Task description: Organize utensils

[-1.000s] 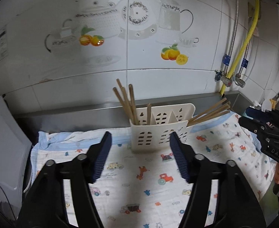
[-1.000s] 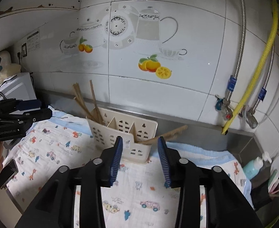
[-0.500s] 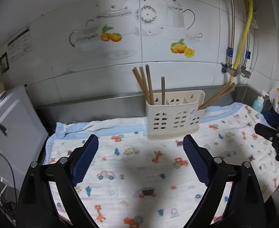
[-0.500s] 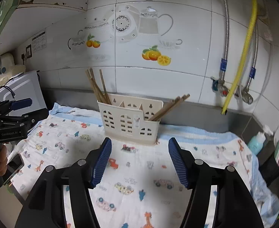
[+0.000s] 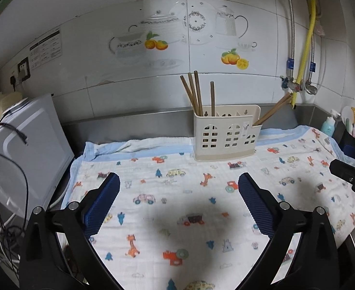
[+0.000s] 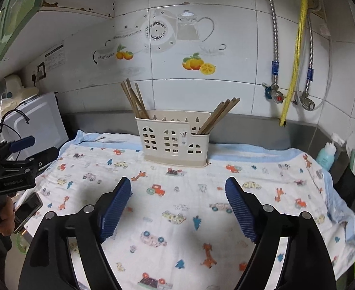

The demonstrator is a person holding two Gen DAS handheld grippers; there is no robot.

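Left claw [image 5: 178, 183] is spread wide w/ nothing between the pads, jaws just been opening, hovering over the cloth [image 5: 177, 217] in front of the caddy [image 5: 225, 133]. Caddy sits at the back of the cloth by the wall: one bunch of chopsticks [image 6: 133, 99] in its left slot, another bunch [image 6: 219, 114] leaning out the right slot. Right claw [image 6: 178, 188] is also wide, jaws just opened more, empty, in front of the caddy too.
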